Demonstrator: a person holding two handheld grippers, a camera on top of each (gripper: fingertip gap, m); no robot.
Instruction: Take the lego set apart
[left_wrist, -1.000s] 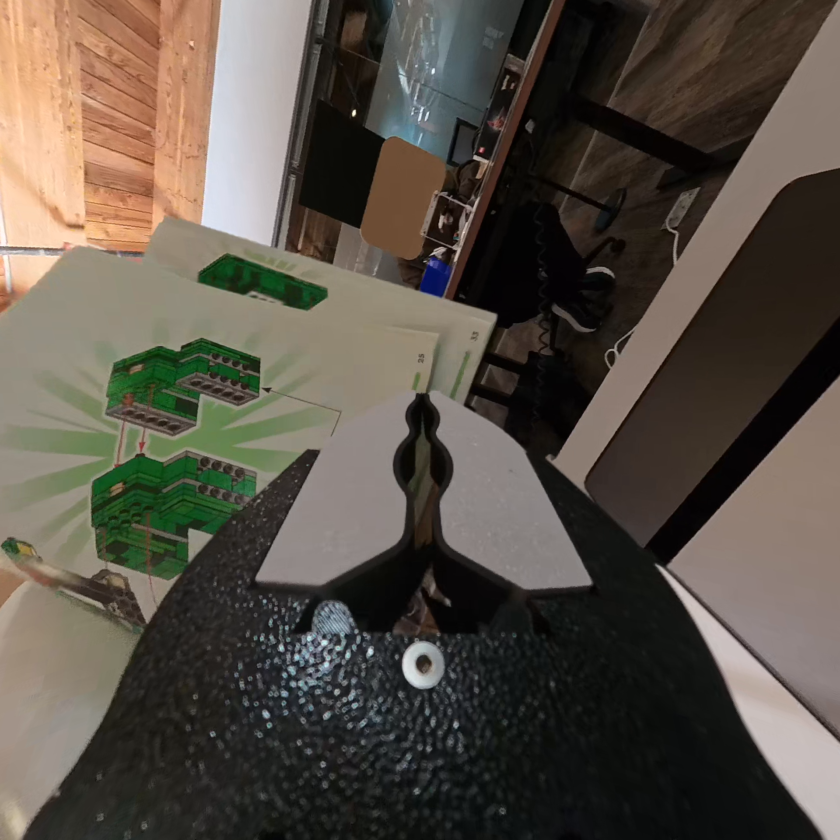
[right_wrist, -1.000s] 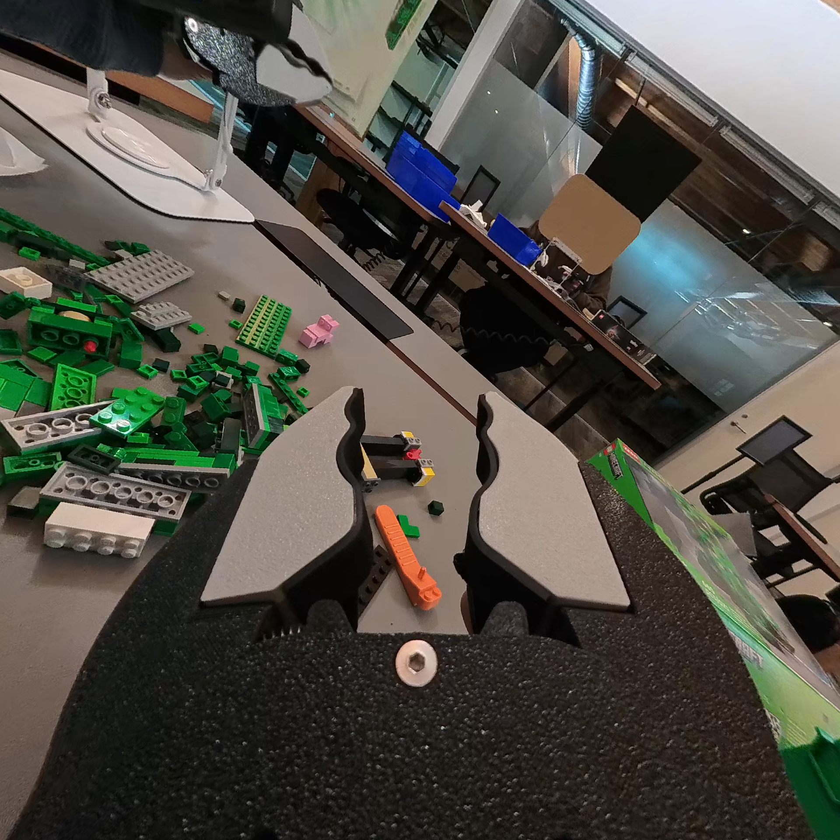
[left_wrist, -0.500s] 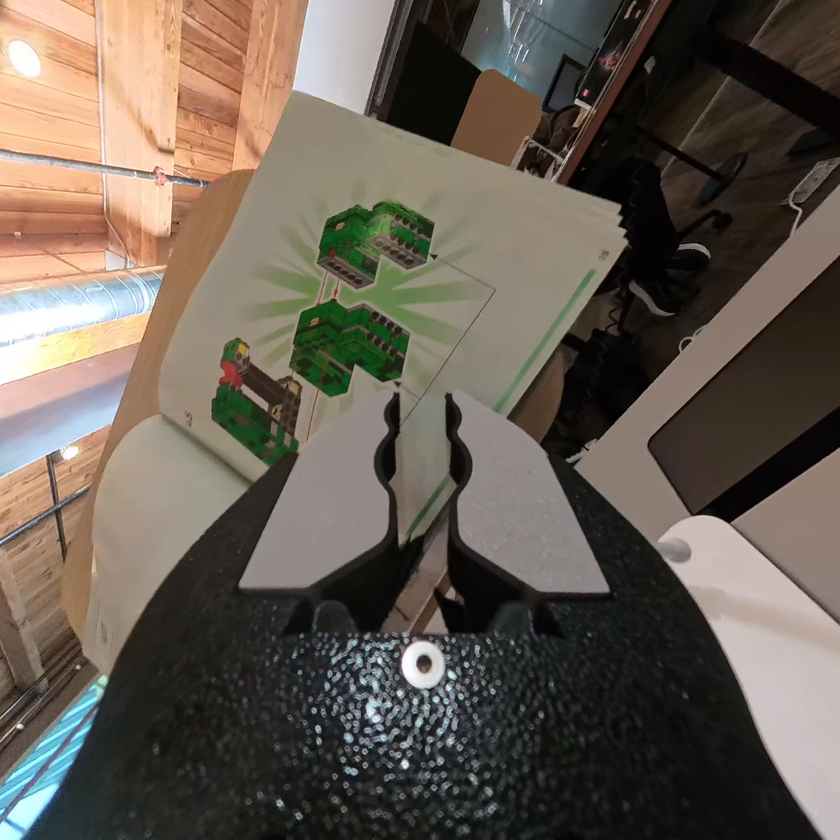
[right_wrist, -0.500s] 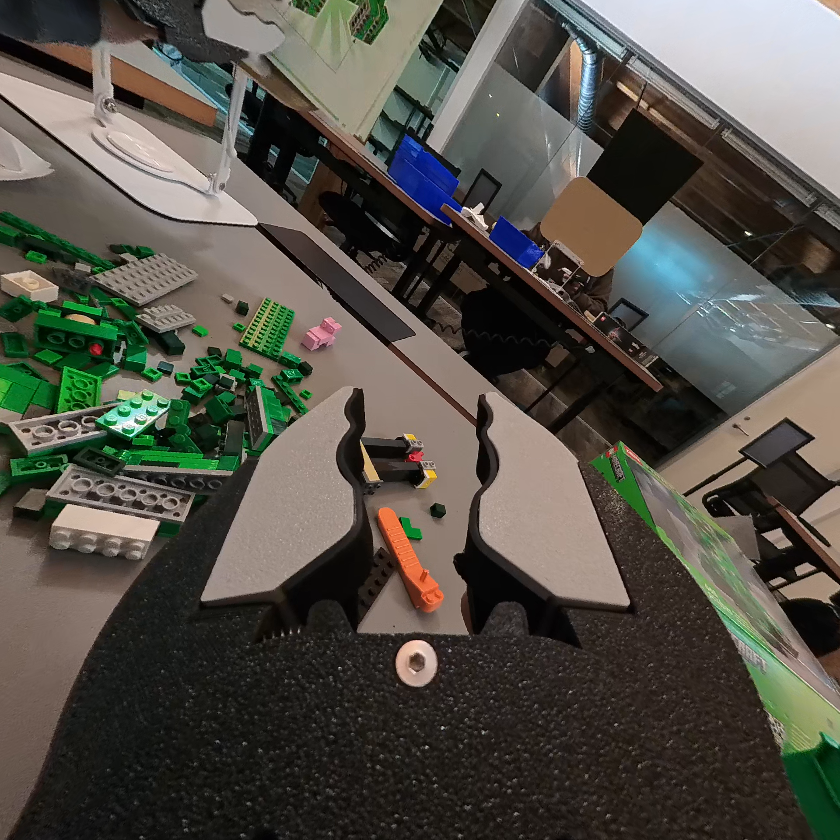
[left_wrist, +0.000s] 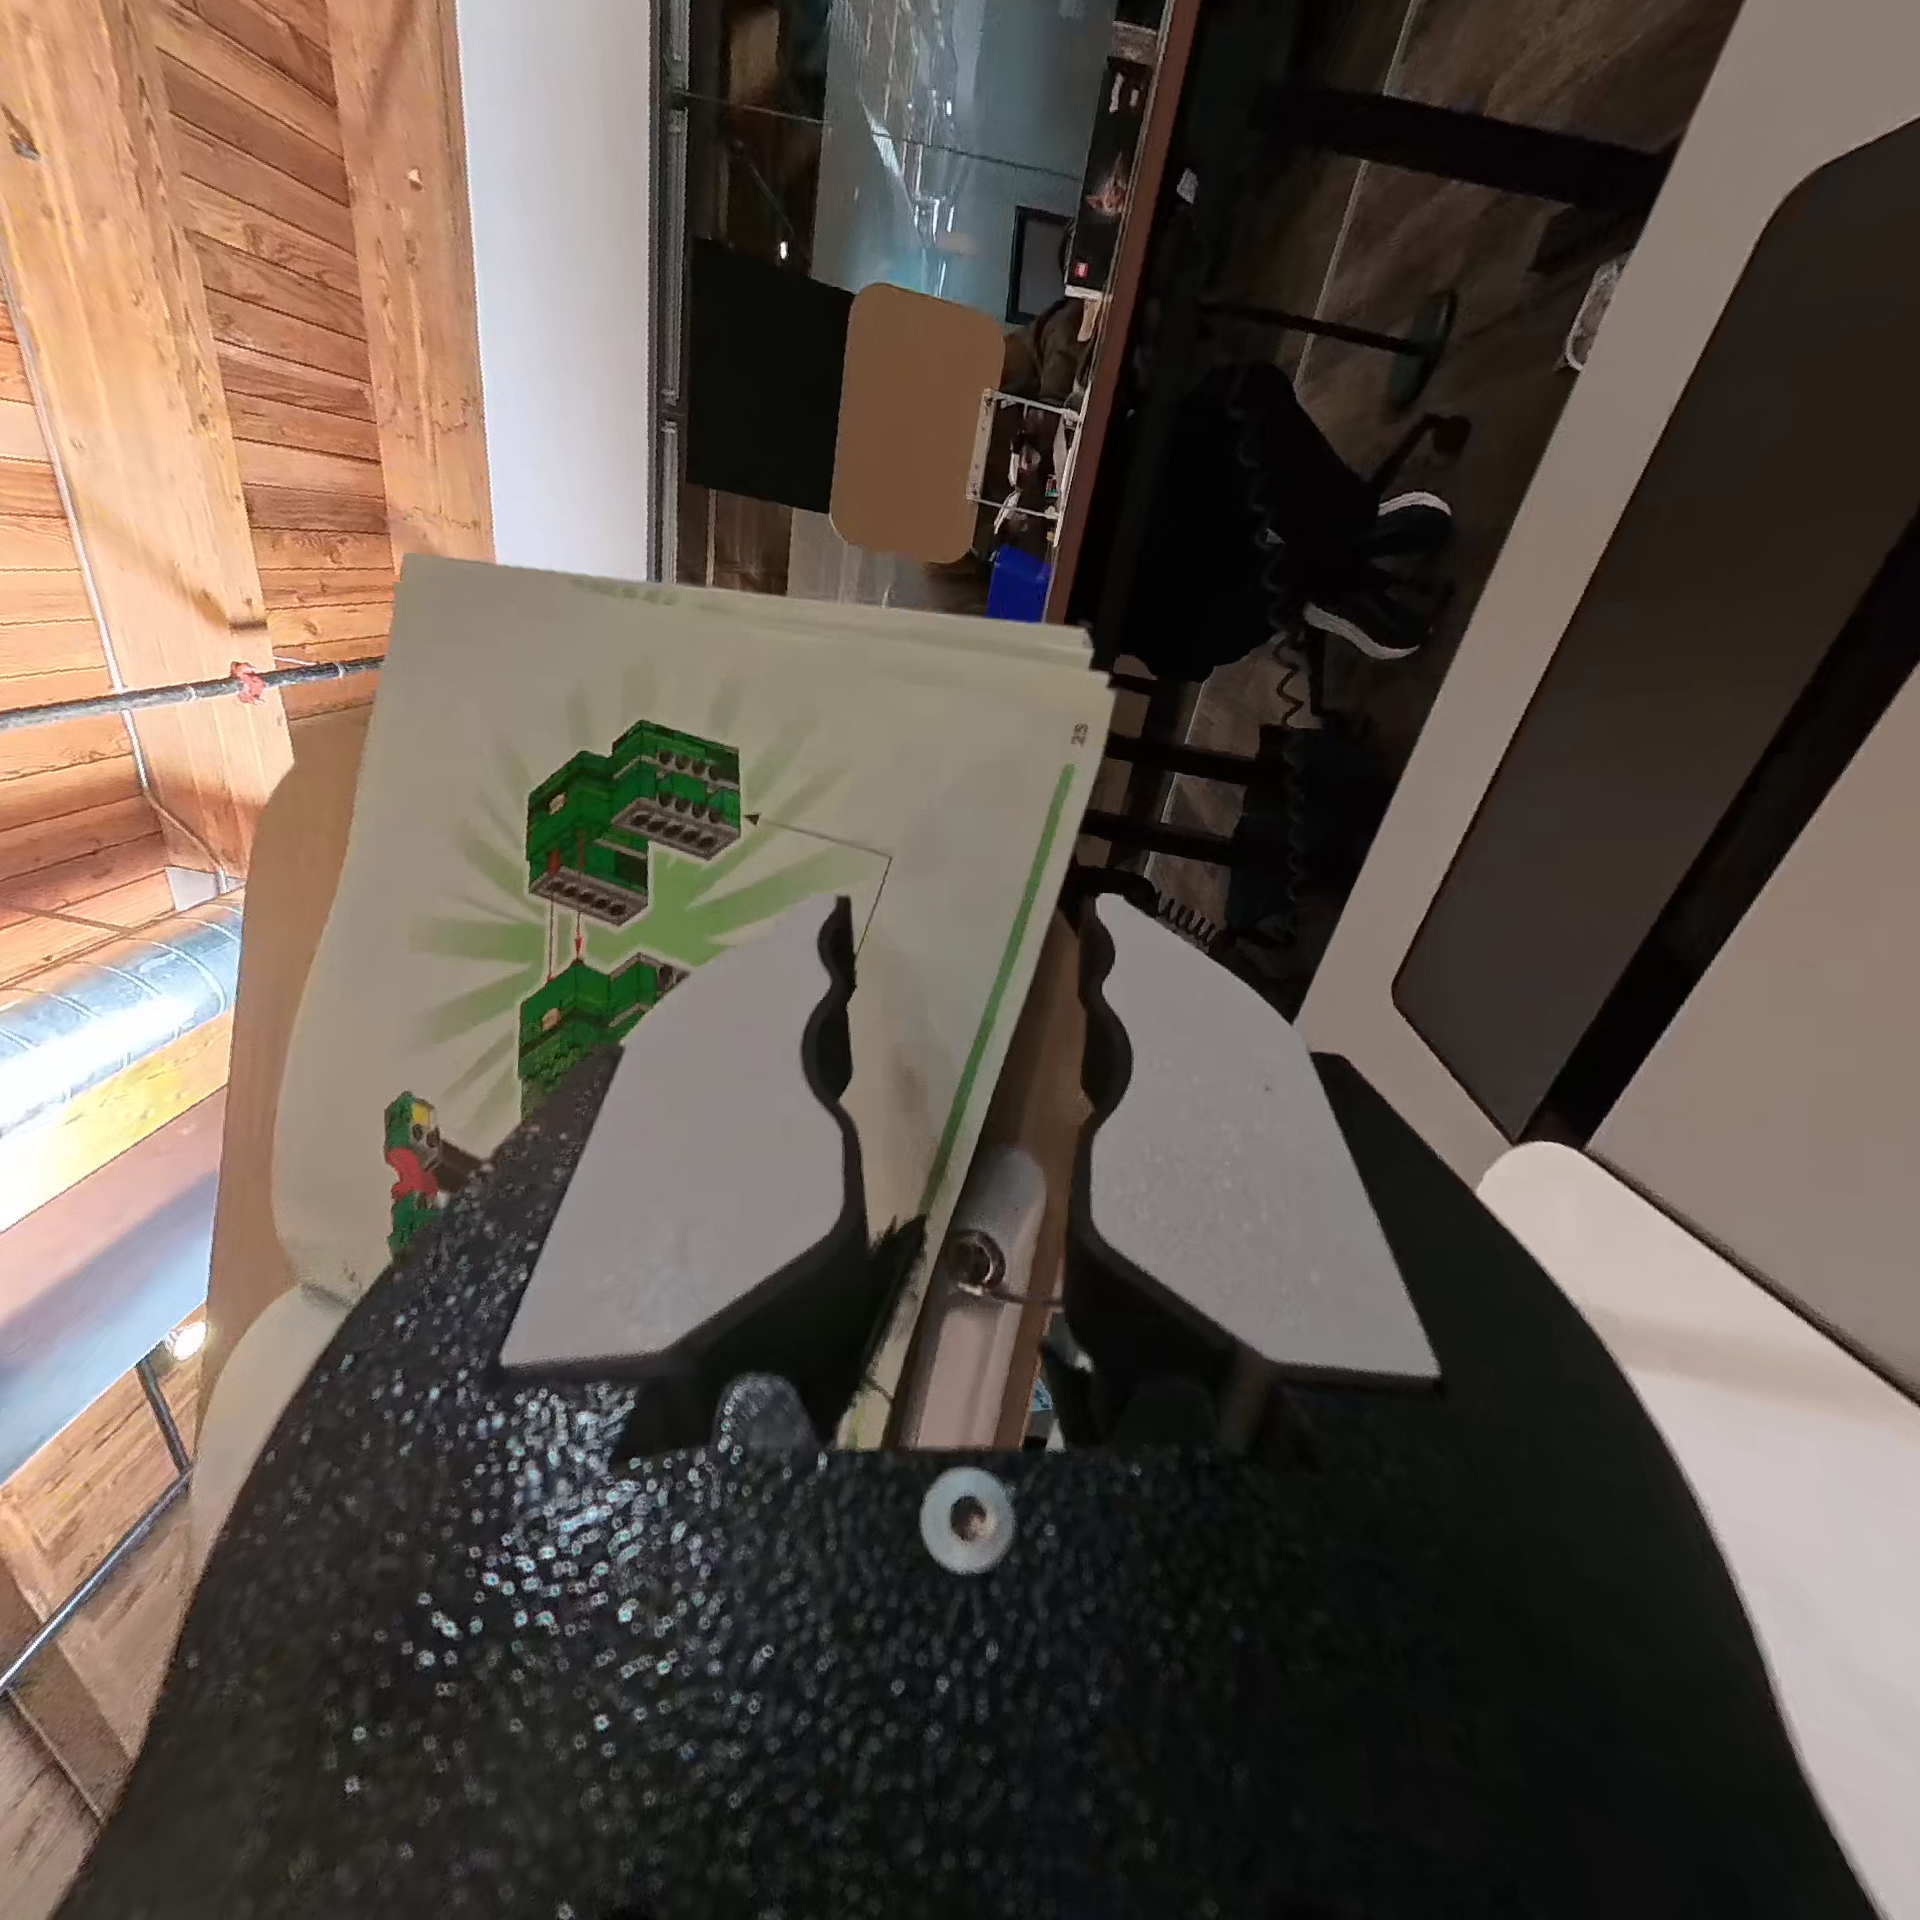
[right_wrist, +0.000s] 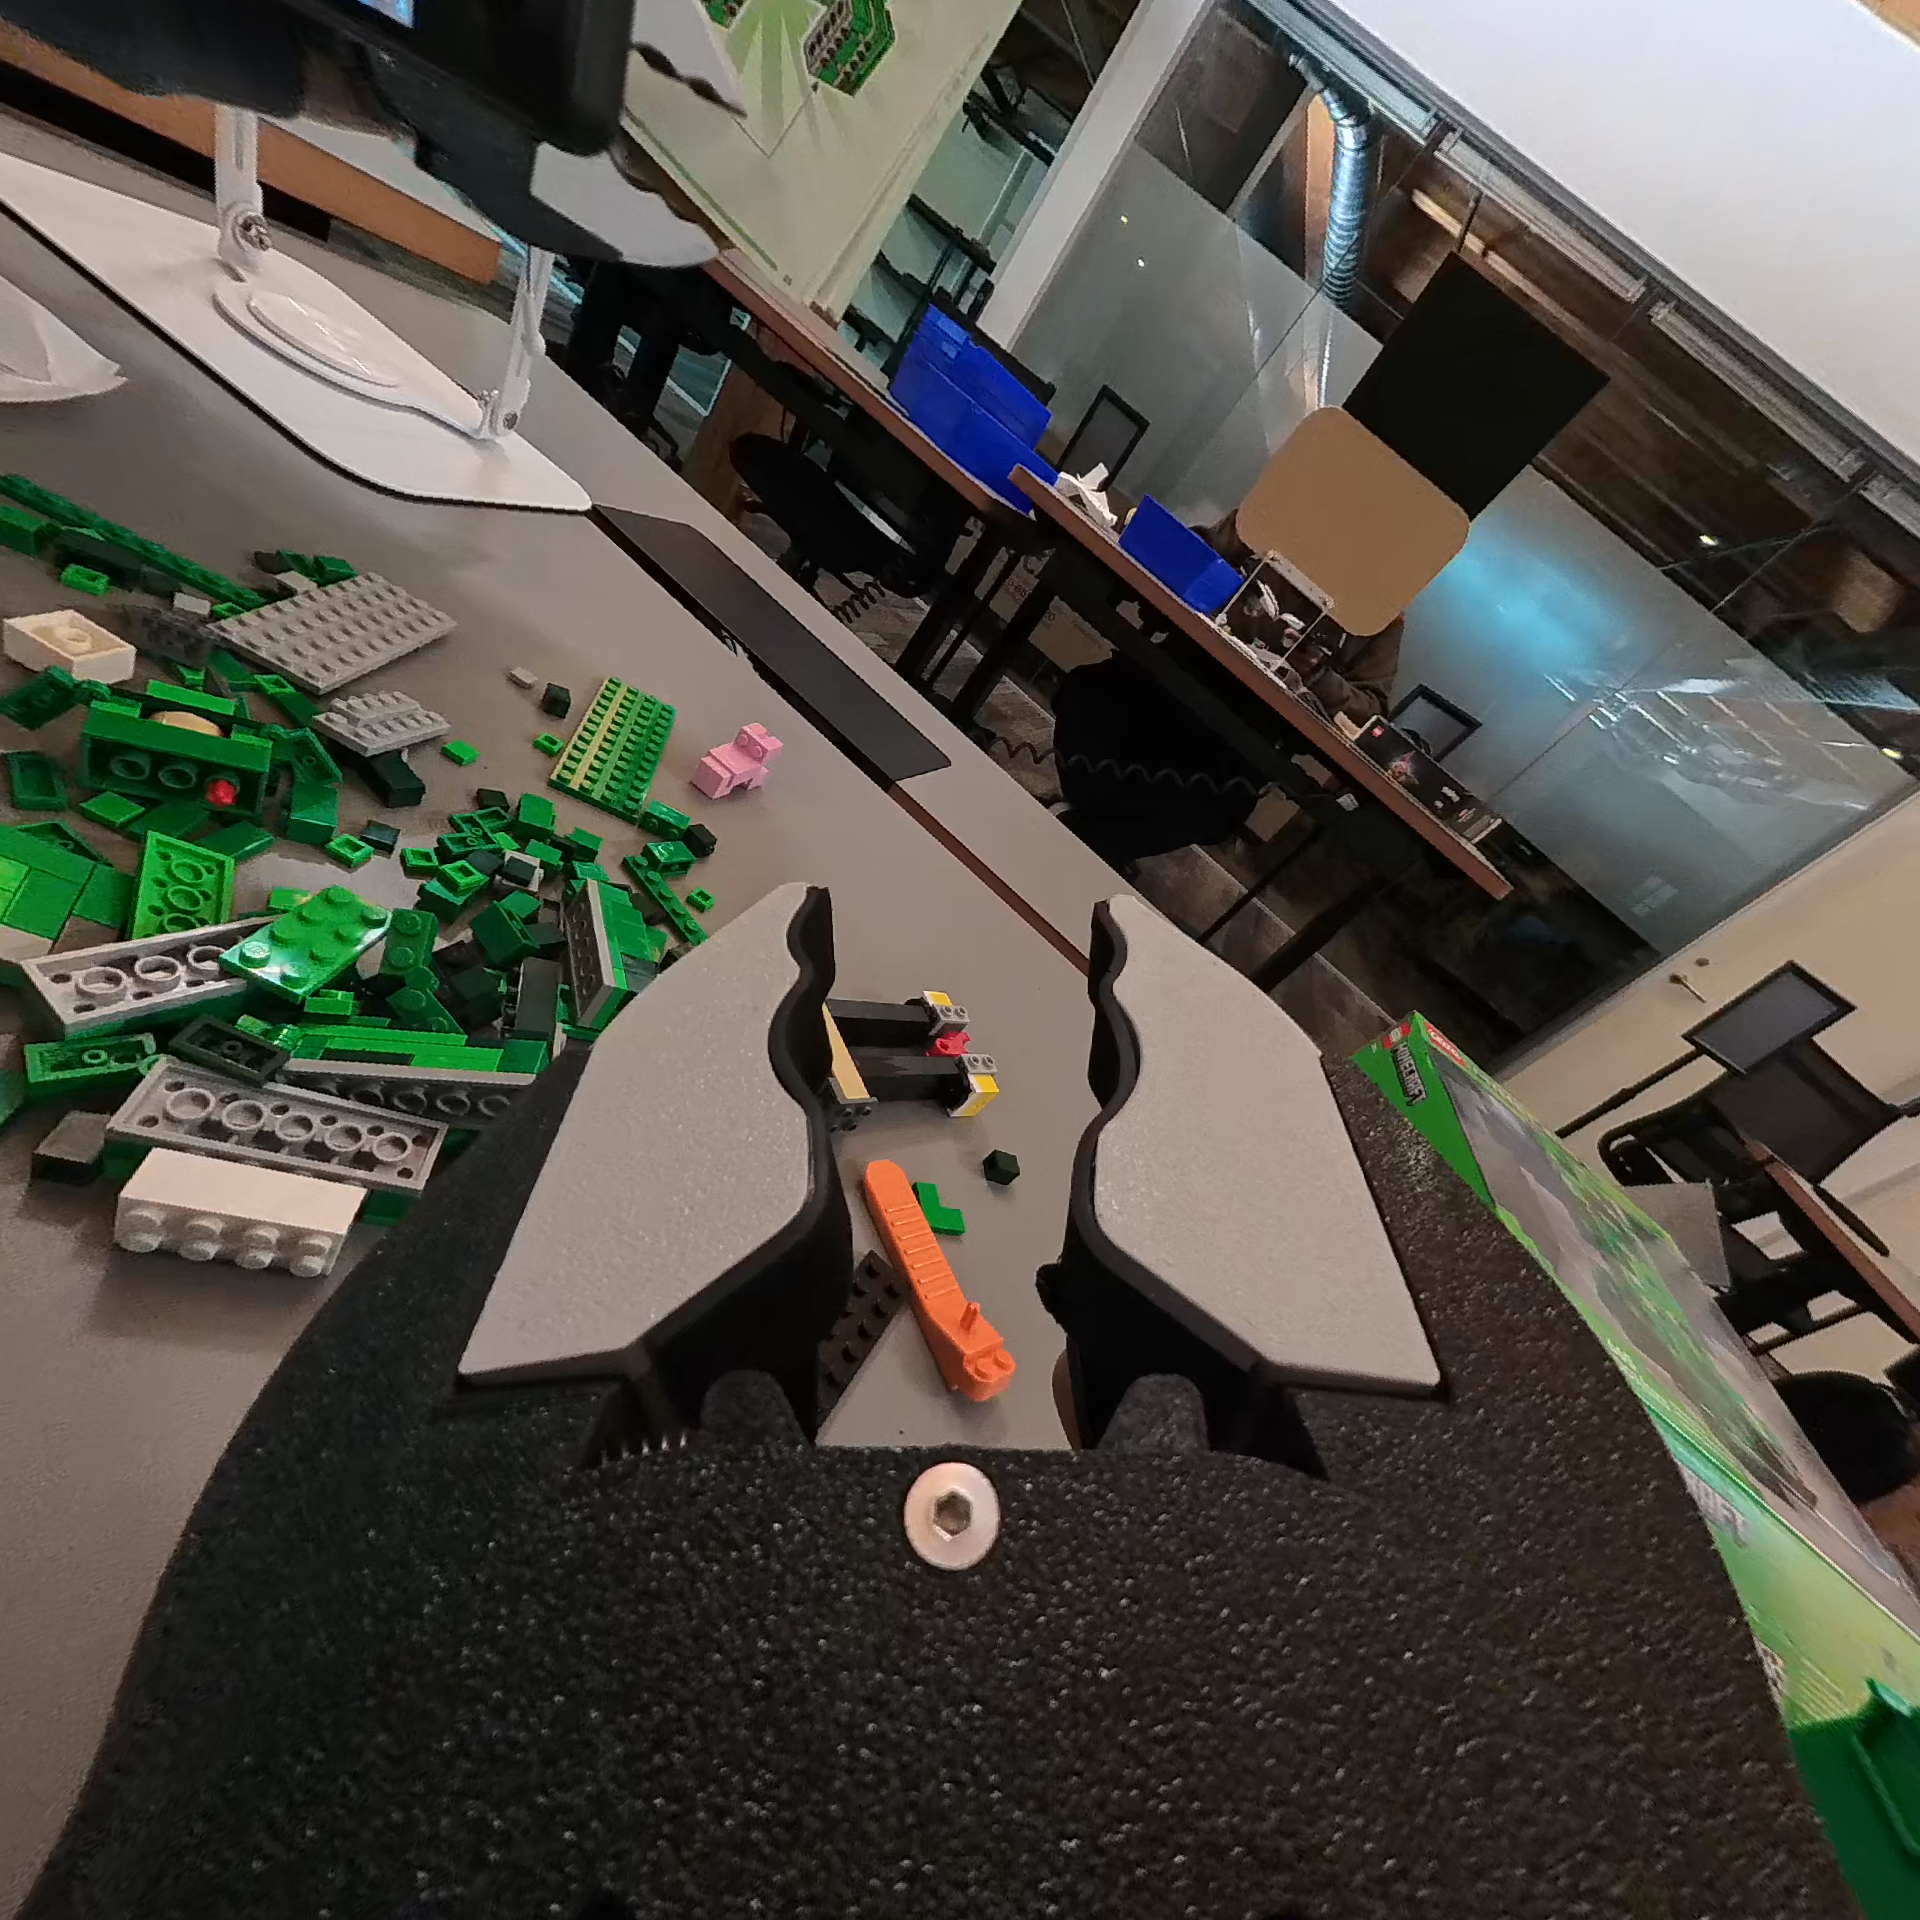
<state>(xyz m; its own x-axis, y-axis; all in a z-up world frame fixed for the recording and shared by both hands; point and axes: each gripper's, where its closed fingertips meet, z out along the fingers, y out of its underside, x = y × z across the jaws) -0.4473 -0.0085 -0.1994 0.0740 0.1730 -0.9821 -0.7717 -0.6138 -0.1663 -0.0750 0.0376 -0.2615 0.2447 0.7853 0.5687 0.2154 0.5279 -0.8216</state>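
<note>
We are holding the left gripper (left_wrist: 966, 945) up beside the instruction booklet (left_wrist: 727, 831), its jaws spread and gripping nothing, the booklet's lower edge lying in the gap between them. We are hovering the right gripper (right_wrist: 956, 935) over the grey table (right_wrist: 644, 582) with its jaws likewise parted and empty. The lego set is lying mostly in pieces: a heap of loose green and grey bricks (right_wrist: 312, 935) is spreading across the table to the left, and a small black assembly with yellow and red bits (right_wrist: 914, 1055) is sitting just ahead between the right fingers, near an orange brick separator (right_wrist: 935, 1278). A pink pig figure (right_wrist: 738, 761) is standing apart, and the green box (right_wrist: 1621, 1299) is lying at the right. We are judging the black assembly to be light, rigid and smooth-sided, so it may slip or skid; we are thinking it best to pinch it across its long flat sides, low down, while prying the small end pieces off.
</note>
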